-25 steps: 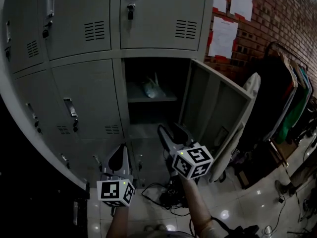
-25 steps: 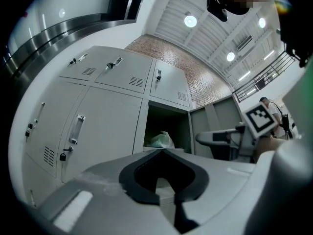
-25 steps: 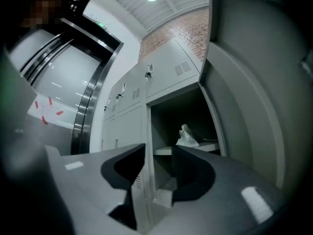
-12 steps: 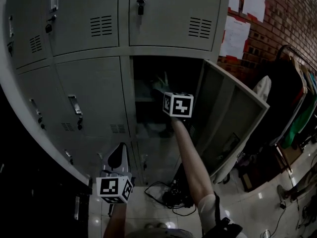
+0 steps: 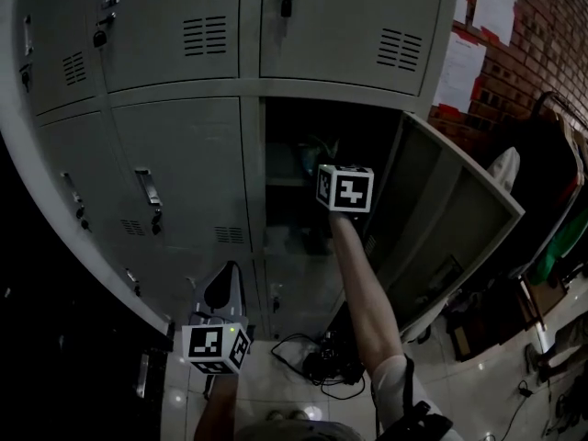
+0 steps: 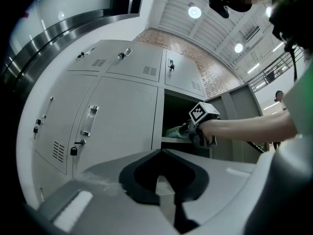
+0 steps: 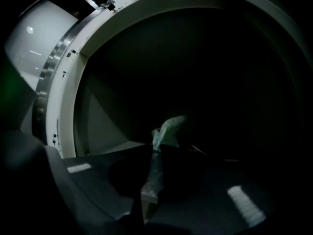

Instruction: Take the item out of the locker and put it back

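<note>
- Hanging low before the closed locker doors point(image 5: 175, 173), the left gripper point(image 5: 223, 294) has its jaws together with nothing between them.
- Middle: in the open locker compartment point(image 5: 292, 127), a crumpled greenish plastic bag point(image 6: 174, 131) rests on the shelf point(image 6: 173, 140).
- The right gripper point(image 6: 186, 129) reaches inside it; its jaws have just been closing and now pinch the thin end of the plastic bag.
- Right: the compartment's door point(image 5: 450, 219) stands swung open.

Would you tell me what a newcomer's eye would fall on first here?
The right gripper reaches into the open locker, its jaws just closed on a pale green bag on the shelf. The left gripper hangs low before the shut doors, empty.
</note>
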The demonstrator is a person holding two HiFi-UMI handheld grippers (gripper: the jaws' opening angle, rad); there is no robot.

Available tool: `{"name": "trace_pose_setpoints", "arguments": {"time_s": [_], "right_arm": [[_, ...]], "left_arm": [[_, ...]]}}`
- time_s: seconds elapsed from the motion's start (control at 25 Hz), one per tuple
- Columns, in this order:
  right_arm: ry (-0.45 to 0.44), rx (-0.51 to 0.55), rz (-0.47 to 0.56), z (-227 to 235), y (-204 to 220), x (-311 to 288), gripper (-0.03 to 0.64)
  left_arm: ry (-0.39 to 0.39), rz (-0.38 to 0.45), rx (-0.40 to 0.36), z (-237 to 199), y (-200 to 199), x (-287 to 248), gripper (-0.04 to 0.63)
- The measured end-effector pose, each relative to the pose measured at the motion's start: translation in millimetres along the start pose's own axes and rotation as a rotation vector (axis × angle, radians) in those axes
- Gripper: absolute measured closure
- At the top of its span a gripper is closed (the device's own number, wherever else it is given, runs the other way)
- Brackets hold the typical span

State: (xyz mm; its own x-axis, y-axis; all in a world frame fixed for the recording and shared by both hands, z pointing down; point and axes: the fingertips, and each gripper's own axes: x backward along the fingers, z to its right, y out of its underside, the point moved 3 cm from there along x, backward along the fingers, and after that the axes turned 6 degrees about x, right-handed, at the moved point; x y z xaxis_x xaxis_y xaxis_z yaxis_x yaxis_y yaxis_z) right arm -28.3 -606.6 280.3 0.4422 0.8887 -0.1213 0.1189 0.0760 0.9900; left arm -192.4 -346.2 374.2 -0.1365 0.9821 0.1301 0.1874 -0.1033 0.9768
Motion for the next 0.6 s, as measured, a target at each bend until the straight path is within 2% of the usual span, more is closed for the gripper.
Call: {"name": "trace_pose_setpoints", "arguments": {"time_s": [0.08,0.4,0.6], "right_arm": [[-0.027,0.007,-0.014,-3,-1,0,0.606],[-0.034,-0.002,-0.006,-1,-3,6,0.611],[-0.037,-0.001,0.094,4,-21,32,0.611]], "left_arm": [[-0.006,-0.002,0.008,-3,1,-2,0.589],[0.013,-0.001,0.018,4,3,-6,0.589],[0.023,0.003,0.013,10,-2,-6,0.589]]}}
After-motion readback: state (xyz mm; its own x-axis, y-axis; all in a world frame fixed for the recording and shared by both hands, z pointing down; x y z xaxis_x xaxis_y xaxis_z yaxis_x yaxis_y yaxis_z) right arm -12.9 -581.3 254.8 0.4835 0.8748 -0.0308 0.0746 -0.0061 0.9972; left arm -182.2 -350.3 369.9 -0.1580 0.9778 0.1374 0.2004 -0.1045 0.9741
